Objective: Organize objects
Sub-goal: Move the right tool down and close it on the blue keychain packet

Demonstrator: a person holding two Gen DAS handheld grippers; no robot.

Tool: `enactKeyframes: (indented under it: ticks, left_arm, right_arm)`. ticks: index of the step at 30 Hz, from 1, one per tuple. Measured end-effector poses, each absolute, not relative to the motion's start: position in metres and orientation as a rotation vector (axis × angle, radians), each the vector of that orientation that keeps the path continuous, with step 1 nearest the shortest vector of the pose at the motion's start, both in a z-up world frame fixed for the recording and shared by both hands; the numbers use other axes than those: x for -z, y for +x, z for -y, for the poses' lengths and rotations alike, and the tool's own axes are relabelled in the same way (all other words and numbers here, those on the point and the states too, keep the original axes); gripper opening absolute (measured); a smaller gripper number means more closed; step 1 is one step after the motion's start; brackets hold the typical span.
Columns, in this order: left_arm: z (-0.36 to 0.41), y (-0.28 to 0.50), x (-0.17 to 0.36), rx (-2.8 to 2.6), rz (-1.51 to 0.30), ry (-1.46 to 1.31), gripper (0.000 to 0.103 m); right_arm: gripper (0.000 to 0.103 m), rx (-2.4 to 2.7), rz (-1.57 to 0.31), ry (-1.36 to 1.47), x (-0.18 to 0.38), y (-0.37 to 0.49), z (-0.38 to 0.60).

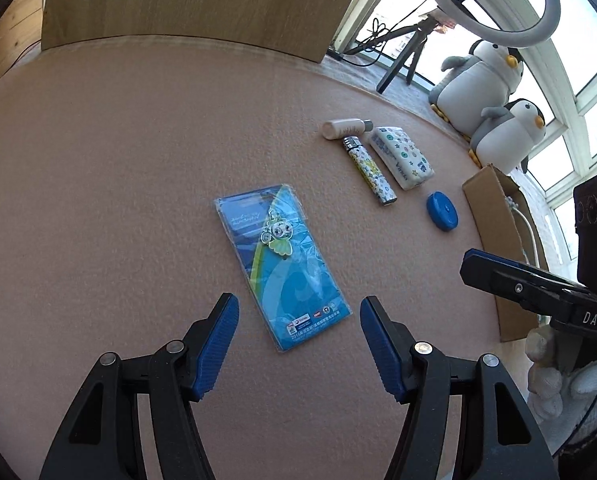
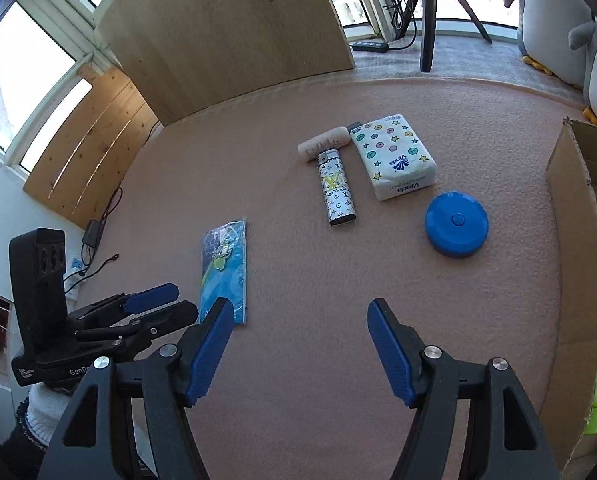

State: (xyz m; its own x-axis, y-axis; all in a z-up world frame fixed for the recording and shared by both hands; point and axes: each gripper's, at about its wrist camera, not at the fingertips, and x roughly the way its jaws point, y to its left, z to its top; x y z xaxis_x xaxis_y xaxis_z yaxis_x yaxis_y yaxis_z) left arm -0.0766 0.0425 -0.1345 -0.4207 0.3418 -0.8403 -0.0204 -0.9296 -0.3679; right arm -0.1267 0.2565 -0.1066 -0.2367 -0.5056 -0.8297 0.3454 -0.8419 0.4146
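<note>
Carpet in a pinkish tone carries every loose item, and the patterned lighter serves as the landmark. Lying across the lighter's metal head is a small white bottle, the two touching or nearly so. Just beside the lighter on its right lies a Vinda tissue pack printed with stars and buttons. Nearer than the tissue pack, to the right of the lighter's base, sits a round blue disc, apart from both. Well to the left of the lighter and nearer lies a flat blue packet in clear plastic with a green charm on it. Farther right than the disc stands an open cardboard box.

The left gripper hangs above the packet's near end, fingers wide apart and holding nothing. The right gripper is over bare carpet nearer than the lighter, fingers likewise spread and empty.
</note>
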Motion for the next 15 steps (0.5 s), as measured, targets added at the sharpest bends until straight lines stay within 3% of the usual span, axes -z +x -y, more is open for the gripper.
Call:
enactKeyframes:
  ticks: [6,12,15]
  left_arm:
    - [-0.035,-0.085,0.151,-2.367,0.522,-1.563,0.067]
    - [-0.036,-0.094,0.155,-2.326,0.526,-1.545,0.064]
    - [-0.038,-0.098,0.156,-2.305,0.523,-1.538,0.056]
  right_arm:
    - [0.064,2.043,0.197,1.557,0.131,-0.142,-0.217]
    - [0.049,1.98,0.193,1.598,0.144,-0.149,-0.191]
    - [0.045,1.98,0.171,1.596,0.144,-0.151,-0.183]
